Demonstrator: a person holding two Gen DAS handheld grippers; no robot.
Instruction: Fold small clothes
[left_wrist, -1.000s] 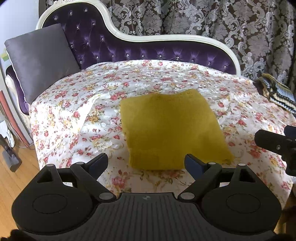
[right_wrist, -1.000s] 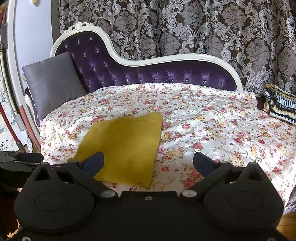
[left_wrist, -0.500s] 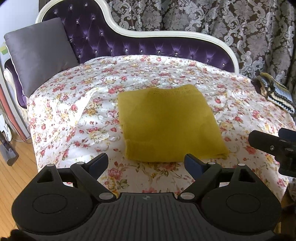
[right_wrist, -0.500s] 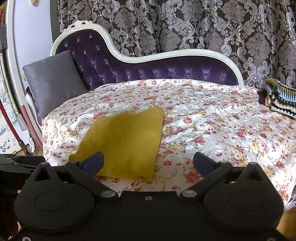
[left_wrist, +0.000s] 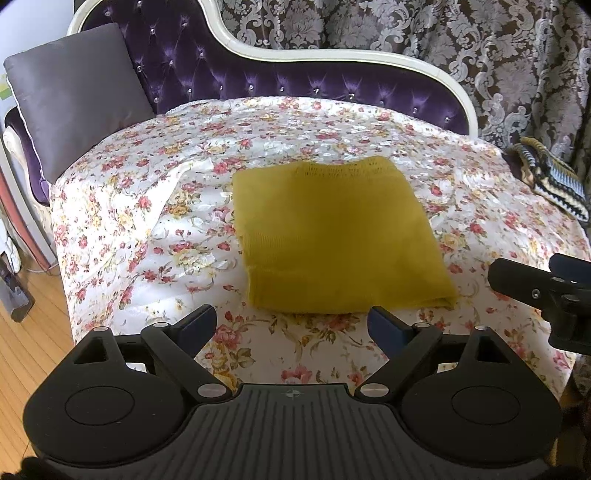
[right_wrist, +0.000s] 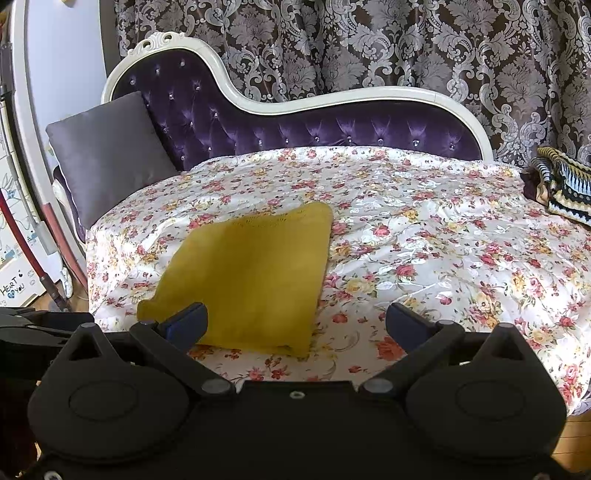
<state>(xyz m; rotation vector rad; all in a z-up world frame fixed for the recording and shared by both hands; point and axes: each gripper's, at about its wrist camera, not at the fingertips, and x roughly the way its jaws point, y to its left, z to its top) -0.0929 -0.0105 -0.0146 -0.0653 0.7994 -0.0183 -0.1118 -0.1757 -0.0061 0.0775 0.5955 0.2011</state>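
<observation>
A mustard-yellow knit garment lies folded into a flat rectangle on the floral bedspread. It also shows in the right wrist view, left of centre. My left gripper is open and empty, held just short of the garment's near edge. My right gripper is open and empty, near the garment's front right corner. The right gripper's body shows at the right edge of the left wrist view.
A grey cushion leans at the left end of the purple tufted chaise back. A striped crochet blanket lies at the far right. Patterned curtains hang behind. Wooden floor lies to the left.
Both grippers have drawn back and risen slightly from the garment, which now sits farther away in both views. The garment has not moved.
</observation>
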